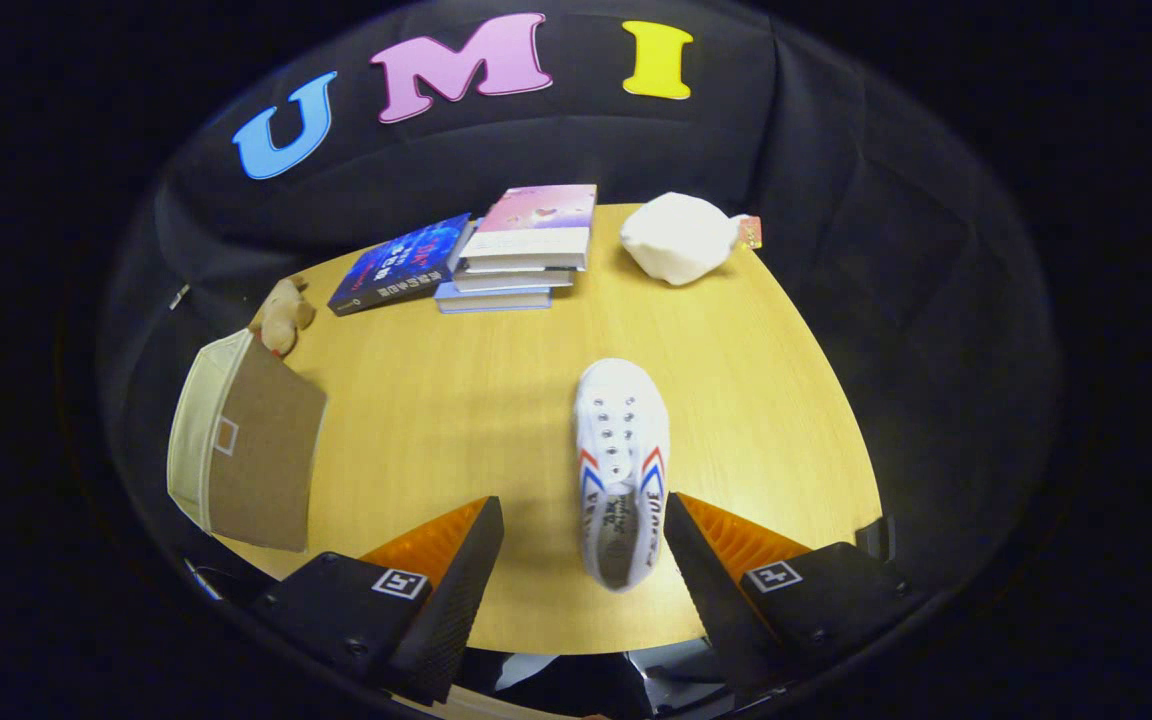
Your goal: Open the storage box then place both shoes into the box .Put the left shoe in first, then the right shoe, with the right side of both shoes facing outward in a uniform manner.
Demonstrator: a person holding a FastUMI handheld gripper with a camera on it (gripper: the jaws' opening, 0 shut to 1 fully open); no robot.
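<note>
Light wood-grain table (pixel 436 420) inside a booth with black cloth walls. At far side of table: stack of books (pixel 521 255) with a dark blue book (pixel 398 265) leaning just beside it, and a white crumpled pouch (pixel 678 238) with a small tag. Off to the fingers' left: beige-and-brown storage box (pixel 241 455), closed, at table edge, with a small tan plush toy (pixel 281 312) just behind it. Gripper (pixel 581 540) spread wide, holding nothing. One white canvas shoe (pixel 621 465) flat on the table between the fingers, toe pointing away, heel end level with the fingertips and much nearer the right finger, possibly touching it; well apart from the left finger. Red and blue stripes on both shoe sides; dark lettering along the collar and insole, too small to read. Book cover writing also unreadable.
</note>
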